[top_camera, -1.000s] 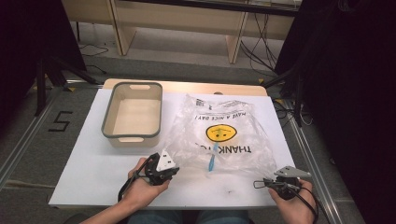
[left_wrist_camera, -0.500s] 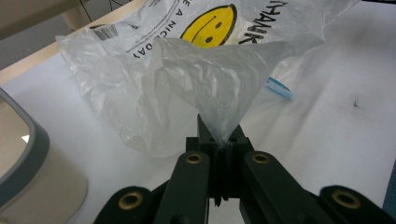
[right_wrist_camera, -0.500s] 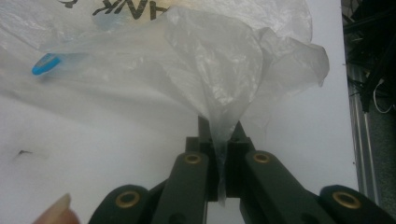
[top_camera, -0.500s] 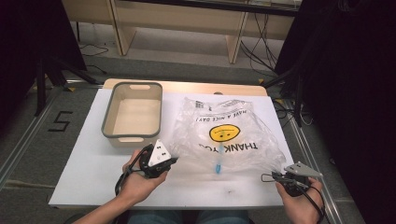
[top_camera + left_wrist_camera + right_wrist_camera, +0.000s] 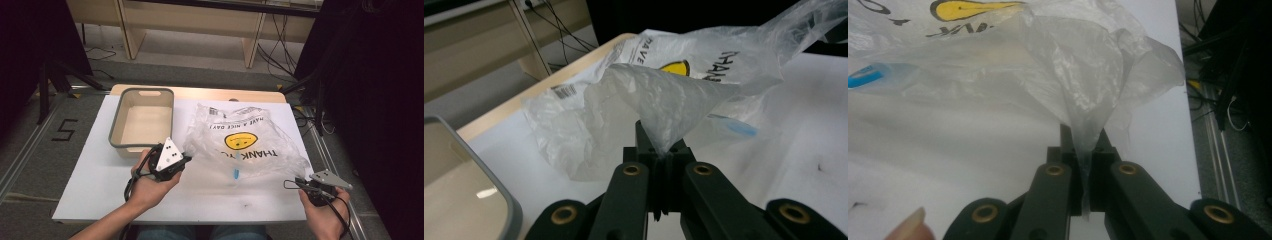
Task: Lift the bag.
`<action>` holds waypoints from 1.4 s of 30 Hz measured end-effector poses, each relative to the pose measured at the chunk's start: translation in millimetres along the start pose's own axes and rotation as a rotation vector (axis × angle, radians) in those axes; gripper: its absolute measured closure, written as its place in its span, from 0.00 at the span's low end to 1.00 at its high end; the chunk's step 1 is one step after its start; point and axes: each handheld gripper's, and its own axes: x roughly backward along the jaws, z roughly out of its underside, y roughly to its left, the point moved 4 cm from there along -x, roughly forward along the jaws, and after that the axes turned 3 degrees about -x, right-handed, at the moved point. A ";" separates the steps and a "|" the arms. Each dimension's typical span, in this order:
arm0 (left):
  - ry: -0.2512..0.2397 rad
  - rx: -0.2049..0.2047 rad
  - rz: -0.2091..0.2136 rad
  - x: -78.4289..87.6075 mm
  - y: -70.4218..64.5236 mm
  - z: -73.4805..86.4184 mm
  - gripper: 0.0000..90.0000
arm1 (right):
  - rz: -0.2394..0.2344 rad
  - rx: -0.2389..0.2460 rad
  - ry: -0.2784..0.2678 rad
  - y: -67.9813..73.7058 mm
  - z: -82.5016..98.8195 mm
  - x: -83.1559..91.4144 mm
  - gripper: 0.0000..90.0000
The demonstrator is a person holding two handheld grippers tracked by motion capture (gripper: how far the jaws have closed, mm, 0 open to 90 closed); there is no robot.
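Left gripper [image 5: 184, 159] has lifted its bag [image 5: 245, 142] corner, right gripper [image 5: 299, 183] stayed low; both clamped on bag, stretched crosswise between them.

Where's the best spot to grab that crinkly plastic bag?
Probably by its thin near edge, one corner each side, coming in from the person's side. The plastic bag lies flat and floppy; the left gripper and right gripper each pinch a gathered corner there.
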 end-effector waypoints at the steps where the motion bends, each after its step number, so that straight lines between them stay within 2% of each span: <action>1: -0.008 -0.007 -0.005 0.5 1.6 -4.4 1.00 | 0.007 0.003 -0.011 -1.0 -1.7 -0.1 1.00; 8: -0.074 -0.013 -0.037 3.9 10.7 -30.3 1.00 | 0.038 -0.016 -0.045 -7.6 -10.0 1.0 1.00; 15: -0.092 -0.006 -0.049 4.9 17.1 -38.6 1.00 | 0.075 -0.040 -0.073 -15.6 -15.8 2.8 1.00; 22: -0.114 -0.008 -0.047 6.4 16.4 -46.8 1.00 | 0.123 -0.055 -0.125 -22.8 -26.4 6.6 1.00; 30: -0.132 0.002 -0.053 7.7 18.5 -50.9 1.00 | 0.180 -0.069 -0.226 -30.8 -44.1 16.2 1.00; 42: -0.148 0.030 -0.079 12.5 27.8 -48.5 1.00 | 0.184 -0.057 -0.375 -25.7 -85.3 28.6 1.00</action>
